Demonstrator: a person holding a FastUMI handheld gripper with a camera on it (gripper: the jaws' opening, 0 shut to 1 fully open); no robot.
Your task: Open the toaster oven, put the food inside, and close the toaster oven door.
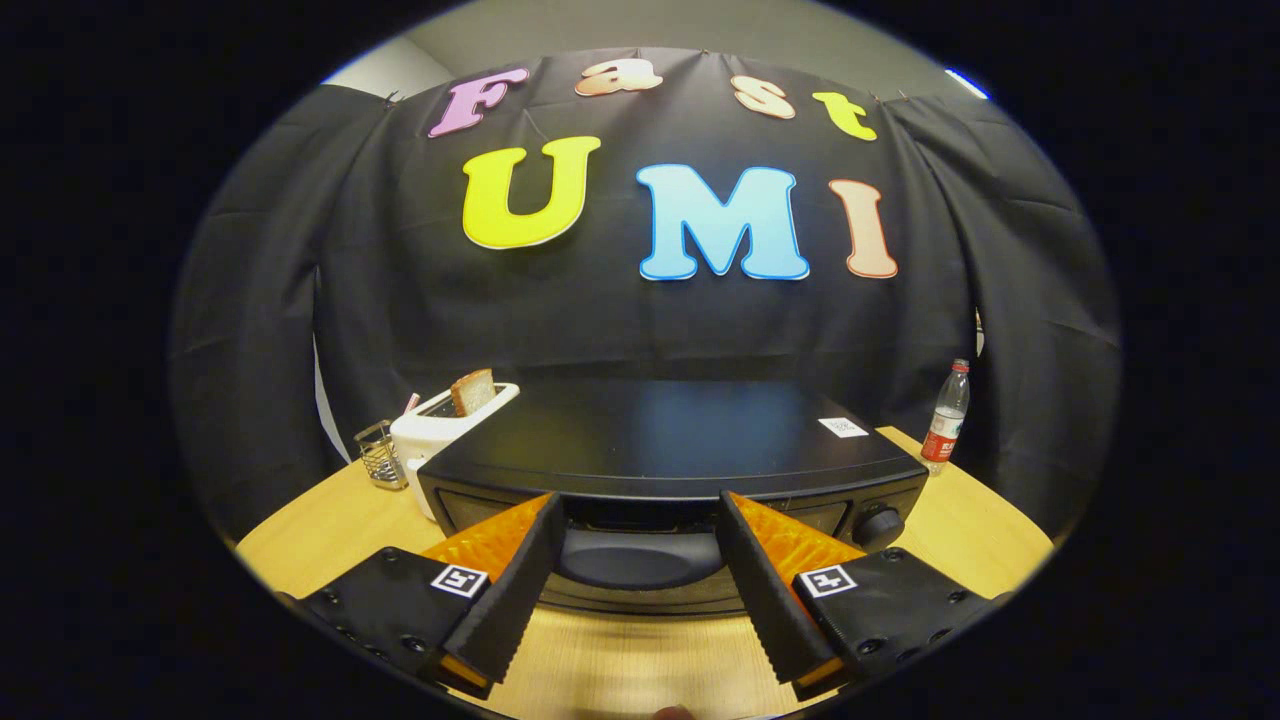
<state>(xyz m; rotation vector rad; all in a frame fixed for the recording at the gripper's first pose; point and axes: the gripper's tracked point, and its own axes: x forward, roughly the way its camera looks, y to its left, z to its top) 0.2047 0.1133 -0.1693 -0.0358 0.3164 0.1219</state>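
Gripper (pixel 640 555) spread wide and empty, you face the closed toaster oven (pixel 665 450) just ahead, its door handle (pixel 640 558) between the fingers, likely lined up for opening. Bread (pixel 472 391) waits in the toaster (pixel 445 425) beyond, leftward.

black cloth wall (pixel 640 330), wood table (pixel 320 530)

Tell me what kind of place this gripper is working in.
Most likely a staged recording booth with a kitchen setup, not a real kitchen. A black cloth wall hangs behind a wooden table holding a toaster oven, a white toaster and a water bottle. The open gripper faces the oven door.
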